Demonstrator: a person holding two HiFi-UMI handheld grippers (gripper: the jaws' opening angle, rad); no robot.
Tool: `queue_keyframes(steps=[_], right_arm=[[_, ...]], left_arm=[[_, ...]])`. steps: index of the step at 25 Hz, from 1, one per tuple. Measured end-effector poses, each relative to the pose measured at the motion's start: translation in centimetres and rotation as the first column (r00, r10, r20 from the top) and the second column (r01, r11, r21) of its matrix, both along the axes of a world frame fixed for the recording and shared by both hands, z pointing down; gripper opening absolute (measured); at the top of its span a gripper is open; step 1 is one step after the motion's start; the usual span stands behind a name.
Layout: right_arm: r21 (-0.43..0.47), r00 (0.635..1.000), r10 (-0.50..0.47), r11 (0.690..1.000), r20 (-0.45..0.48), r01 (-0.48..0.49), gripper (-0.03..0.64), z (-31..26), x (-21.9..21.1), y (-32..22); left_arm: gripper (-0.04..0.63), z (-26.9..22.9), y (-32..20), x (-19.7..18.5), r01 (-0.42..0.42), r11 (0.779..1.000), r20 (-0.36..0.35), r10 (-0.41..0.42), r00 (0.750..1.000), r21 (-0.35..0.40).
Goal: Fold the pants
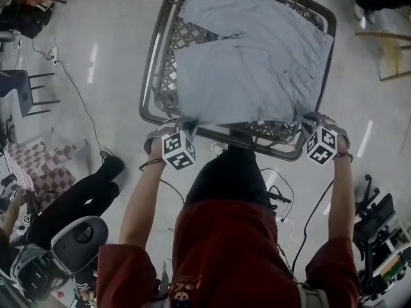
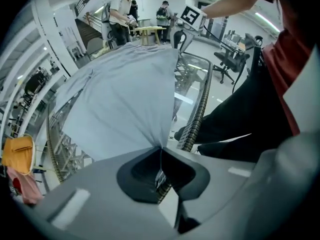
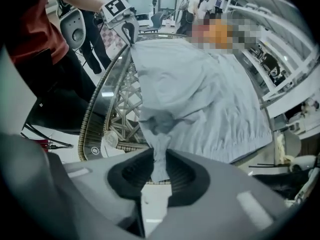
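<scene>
- Red sleeves [image 1: 125, 271] and the person's torso fill the bottom of the head view. Just above them the left gripper [image 1: 169, 127] and the right gripper [image 1: 316, 118] sit at the near rim of the desk [image 1: 149, 76].
- Left gripper's fingers [image 2: 137, 174] are clenched on a thin edge of the pants [image 1: 250, 56], while the right gripper's fingers [image 3: 127, 176] are clamped on a thicker, bunched tuft of the same cloth.
- Pants lie spread flat over the desk in the upper centre of the head view, with their near edge stretched along the rim between the two grippers.
- Handling, as I judge it: light, limp, thin grey fabric — no stiffness, so it drapes and creases wherever it is unsupported. It is not fragile, and it may slide on the smooth desk top. The two ends of one edge, held well apart as now, look the best hold.
- Writing: the square black-and-white markers on the cubes [image 1: 178, 151] carry no words, and a small round stamp [image 3: 94, 150] on the desk rim is too small to read.
</scene>
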State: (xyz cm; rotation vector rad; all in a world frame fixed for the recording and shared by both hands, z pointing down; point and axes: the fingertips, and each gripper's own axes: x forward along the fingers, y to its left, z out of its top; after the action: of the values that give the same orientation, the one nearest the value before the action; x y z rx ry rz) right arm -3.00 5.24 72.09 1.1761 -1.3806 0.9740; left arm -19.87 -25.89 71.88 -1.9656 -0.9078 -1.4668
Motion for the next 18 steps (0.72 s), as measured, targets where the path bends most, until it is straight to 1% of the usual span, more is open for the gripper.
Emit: queue_keyframes(steps=[3,4,7,10,13,18], right_arm=[[-0.002,1.0,-0.007,1.0,-0.028,0.007,0.028,-0.3,0.5,0.1],[-0.002,0.999,-0.009,1.0,-0.044,0.009,0.02,-0.4,0.5,0.2],[0.008,0.996,0.002,1.0,-0.088,-0.001,0.017,-0.8,0.1,0.5],[0.017,0.993,0.022,1.0,-0.115,-0.02,0.015,-1.3,-0.7,1.2],[0.026,0.991,0.044,0.999,-0.125,-0.042,0.014,-2.0,-2.2,2.0],[0.028,0.991,0.064,0.998,-0.118,-0.061,0.014,-2.4,-6.2,2.9]], left_arm=[[0.014,-0.1,-0.1,0.1,0.027,1.0,-0.01,-0.027,1.0,0.008],[0.012,-0.2,-0.3,0.0,0.036,0.999,-0.019,-0.036,0.999,0.017],[0.012,-0.6,-1.1,-0.7,0.062,0.997,-0.054,-0.06,0.997,0.038],[0.012,-1.2,-1.7,-1.4,0.082,0.995,-0.09,-0.076,0.993,0.056],[0.012,-1.7,-2.1,-2.5,0.084,0.994,-0.107,-0.076,0.991,0.07],[0.012,-2.3,-2.6,-5.1,0.07,0.993,-0.12,-0.058,0.991,0.096]])
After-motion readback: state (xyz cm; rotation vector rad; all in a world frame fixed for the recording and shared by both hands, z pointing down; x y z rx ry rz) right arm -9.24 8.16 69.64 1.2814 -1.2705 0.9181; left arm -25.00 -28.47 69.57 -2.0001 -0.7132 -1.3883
